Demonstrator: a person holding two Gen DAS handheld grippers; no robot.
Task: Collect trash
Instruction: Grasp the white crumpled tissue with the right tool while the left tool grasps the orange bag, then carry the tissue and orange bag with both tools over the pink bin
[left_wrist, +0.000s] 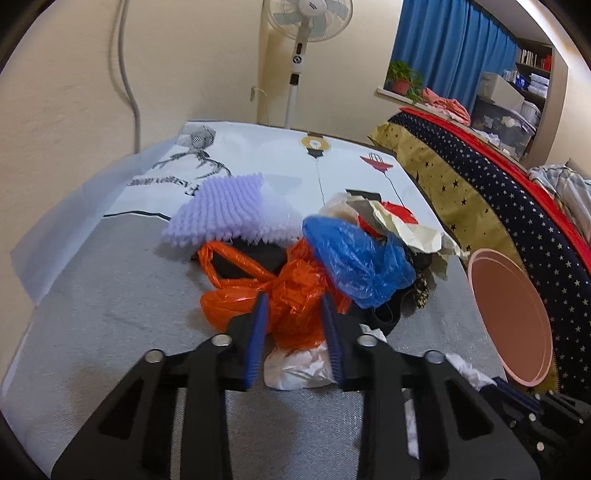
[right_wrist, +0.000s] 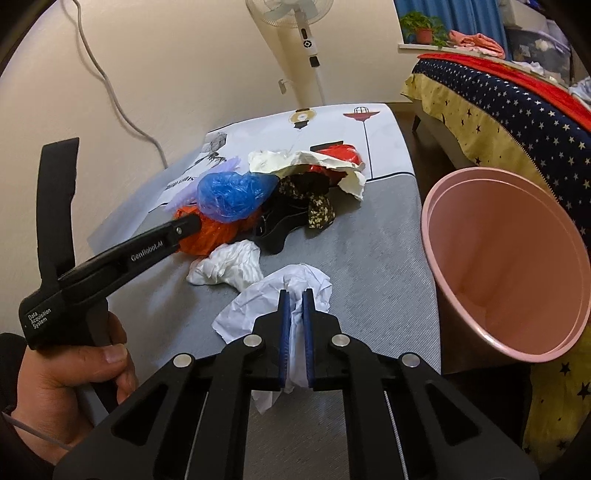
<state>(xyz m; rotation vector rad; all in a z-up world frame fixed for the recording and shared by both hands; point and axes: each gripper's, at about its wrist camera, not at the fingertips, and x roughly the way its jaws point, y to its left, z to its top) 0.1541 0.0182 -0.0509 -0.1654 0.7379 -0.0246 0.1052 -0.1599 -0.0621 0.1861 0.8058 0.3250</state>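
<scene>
A pile of trash lies on the grey table: an orange plastic bag (left_wrist: 291, 295), a blue plastic bag (left_wrist: 358, 258), torn cream paper (left_wrist: 410, 225), dark patterned cloth (right_wrist: 317, 210) and a crumpled white tissue (right_wrist: 229, 266). My left gripper (left_wrist: 294, 306) is open, its fingers on either side of the orange bag (right_wrist: 210, 236). My right gripper (right_wrist: 295, 295) is shut on a crumpled white paper (right_wrist: 273, 295), just left of the pink bin (right_wrist: 506, 273). The pink bin also shows in the left wrist view (left_wrist: 513, 317).
A purple bristled mat (left_wrist: 221, 210) lies behind the pile on a printed white sheet (left_wrist: 280, 155). A bed with a star-patterned cover (right_wrist: 509, 110) runs along the right. A standing fan (left_wrist: 306, 37) and a wall are at the back.
</scene>
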